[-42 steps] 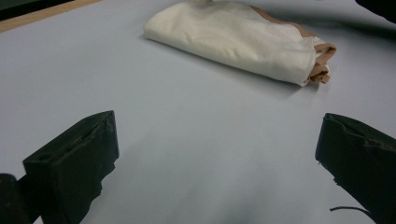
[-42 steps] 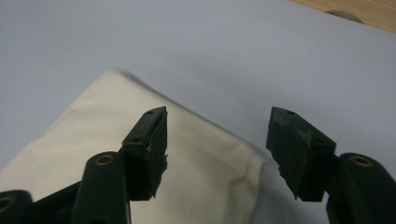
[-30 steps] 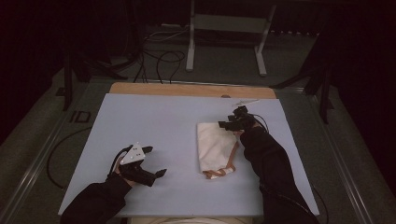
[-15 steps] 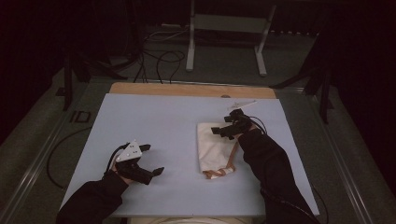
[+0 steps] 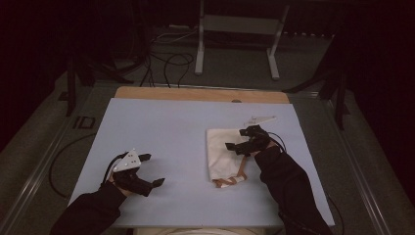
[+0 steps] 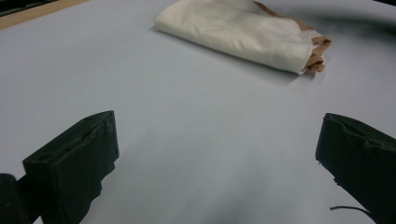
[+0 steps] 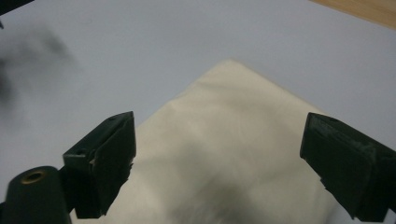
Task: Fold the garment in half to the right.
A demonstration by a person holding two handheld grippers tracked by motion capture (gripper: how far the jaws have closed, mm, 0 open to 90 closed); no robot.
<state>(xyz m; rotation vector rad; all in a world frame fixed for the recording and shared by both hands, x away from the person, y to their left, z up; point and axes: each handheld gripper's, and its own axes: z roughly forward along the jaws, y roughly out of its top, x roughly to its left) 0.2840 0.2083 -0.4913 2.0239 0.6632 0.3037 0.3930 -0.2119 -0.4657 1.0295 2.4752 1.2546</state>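
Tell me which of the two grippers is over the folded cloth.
The right gripper, open above the cream folded cloth. The left gripper, also open, sits over bare blue mat, well apart from the cloth.

Right gripper [image 5: 241, 139]: it was up by the far right corner of the folded cream cloth [image 5: 224, 155]. Step by step it has come nearer to the person. Now it hangs over the right side of the cloth, about halfway down. Its jaws are wide apart and point left across the cloth.

Left gripper [image 5: 150, 170]: it slid a little to the left and nearer to the person half a second ago, then came part of the way back. It is now close to where it began on the table [image 5: 166, 127], jaws wide apart.
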